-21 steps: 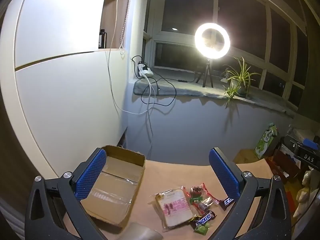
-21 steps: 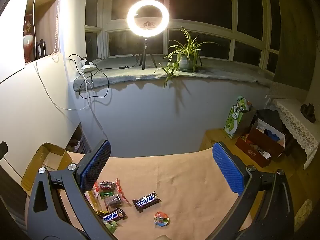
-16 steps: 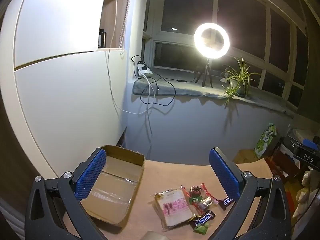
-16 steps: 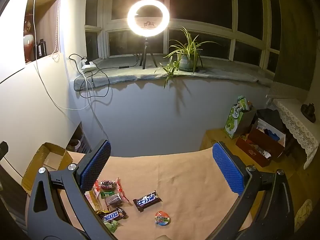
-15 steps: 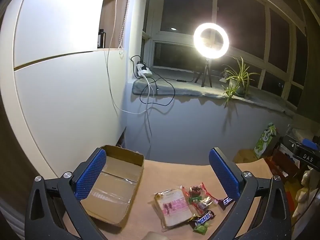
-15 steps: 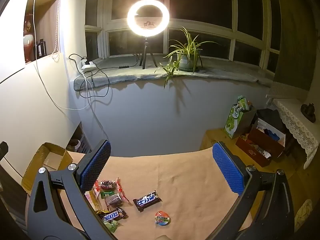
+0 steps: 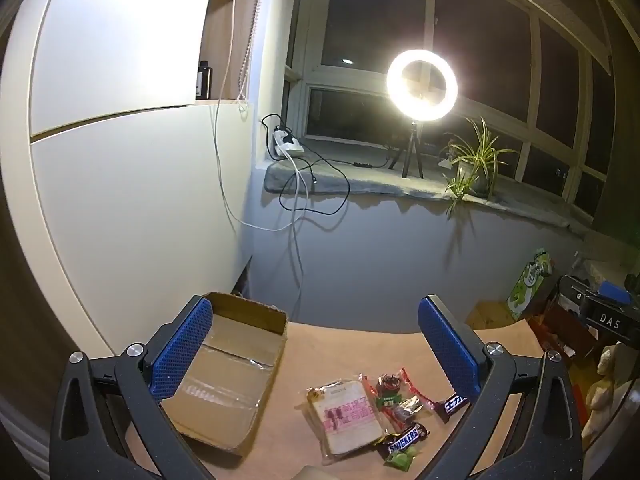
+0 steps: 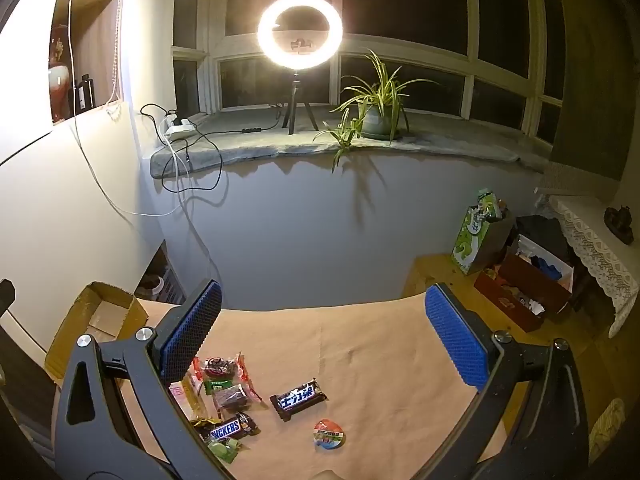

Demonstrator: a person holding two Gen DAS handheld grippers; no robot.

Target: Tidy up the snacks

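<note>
Below my spread-open right gripper [image 8: 322,336] lies the dark blue-lettered chocolate bar [image 8: 298,399]; my left gripper [image 7: 316,344] gapes above the open brown cardboard box [image 7: 224,372].

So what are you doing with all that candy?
Nothing is picked up yet. The left gripper and right gripper both hover open above the table. The Snickers bar and other snacks lie loose, and the cardboard box to the left has nothing in it.
</note>
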